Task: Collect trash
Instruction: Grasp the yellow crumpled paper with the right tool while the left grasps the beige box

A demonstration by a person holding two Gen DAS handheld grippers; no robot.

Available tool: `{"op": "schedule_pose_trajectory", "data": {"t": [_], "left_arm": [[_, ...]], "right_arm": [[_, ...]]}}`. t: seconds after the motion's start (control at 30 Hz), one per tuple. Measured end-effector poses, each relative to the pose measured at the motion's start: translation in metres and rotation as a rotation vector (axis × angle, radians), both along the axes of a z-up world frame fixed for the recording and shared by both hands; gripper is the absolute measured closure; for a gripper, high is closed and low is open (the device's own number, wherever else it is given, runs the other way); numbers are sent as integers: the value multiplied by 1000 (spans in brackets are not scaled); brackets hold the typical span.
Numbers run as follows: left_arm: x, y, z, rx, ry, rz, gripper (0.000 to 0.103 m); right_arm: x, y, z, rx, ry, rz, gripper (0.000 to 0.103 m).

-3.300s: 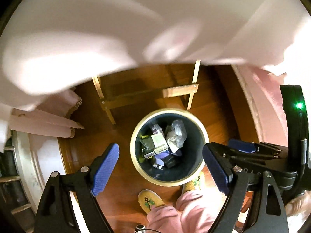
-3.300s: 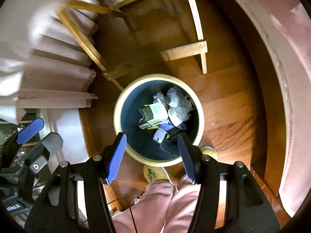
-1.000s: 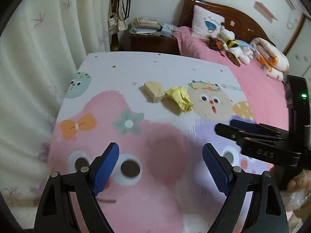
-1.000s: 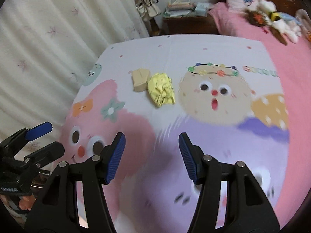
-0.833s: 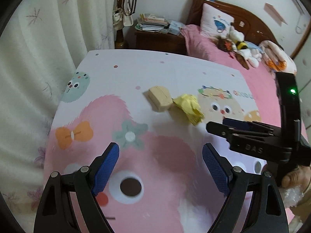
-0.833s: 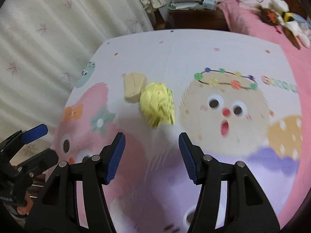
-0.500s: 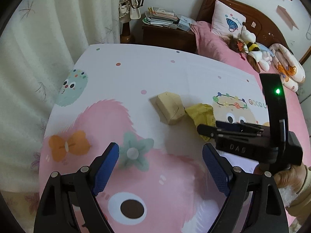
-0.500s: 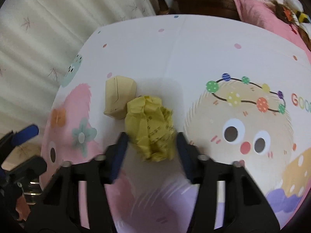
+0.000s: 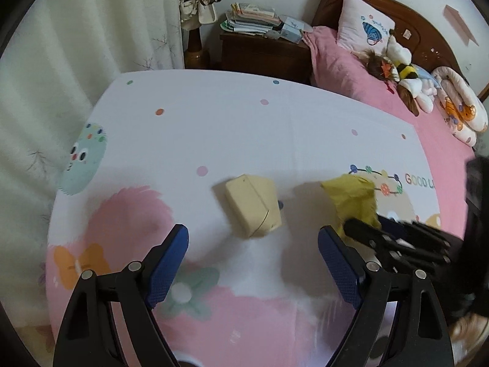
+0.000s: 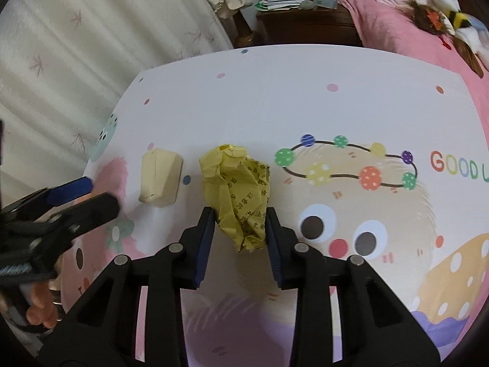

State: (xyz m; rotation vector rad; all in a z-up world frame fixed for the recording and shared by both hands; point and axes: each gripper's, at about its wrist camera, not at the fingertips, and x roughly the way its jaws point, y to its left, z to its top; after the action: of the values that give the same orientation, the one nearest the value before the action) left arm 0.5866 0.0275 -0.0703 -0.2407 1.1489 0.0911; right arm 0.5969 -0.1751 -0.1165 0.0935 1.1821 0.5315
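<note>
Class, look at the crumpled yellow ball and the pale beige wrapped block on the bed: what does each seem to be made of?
The crumpled yellow ball looks like thin matt paper: sharp creases, printed characters. The pale beige wrapped block seems wrapped in smooth paper or card, with folded seams showing; what is inside cannot be seen.

Cartoon-print tabletop (image 10: 305,98), beige packet (image 10: 160,179), crumpled yellow paper (image 10: 240,192), perhaps touching

- Both grippers have swung up from the bin on the floor to the patterned counter (image 10: 305,98).
- The right gripper (image 10: 239,232) has closed in, its jaws now flanking the crumpled yellow paper (image 10: 240,192).
- The left gripper (image 9: 253,263) has neared the beige packet (image 9: 253,205).
</note>
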Motion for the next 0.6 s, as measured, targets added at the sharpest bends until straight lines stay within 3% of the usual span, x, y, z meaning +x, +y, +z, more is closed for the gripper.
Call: {"op": "schedule_pose_trajectory", "data": {"t": [0.43,0.5,0.6], "left_arm": [[55,-16,-55,34,63,52,47],[57,-19,-59,45,58,51,58],[59,-25,-62,47,41,44,59]], "right_arm": [[-6,-16,1,30,0,-23,74],[-8,-16,0,33,1,-22,74],[-11,-17,0,39,2,-22,74]]}}
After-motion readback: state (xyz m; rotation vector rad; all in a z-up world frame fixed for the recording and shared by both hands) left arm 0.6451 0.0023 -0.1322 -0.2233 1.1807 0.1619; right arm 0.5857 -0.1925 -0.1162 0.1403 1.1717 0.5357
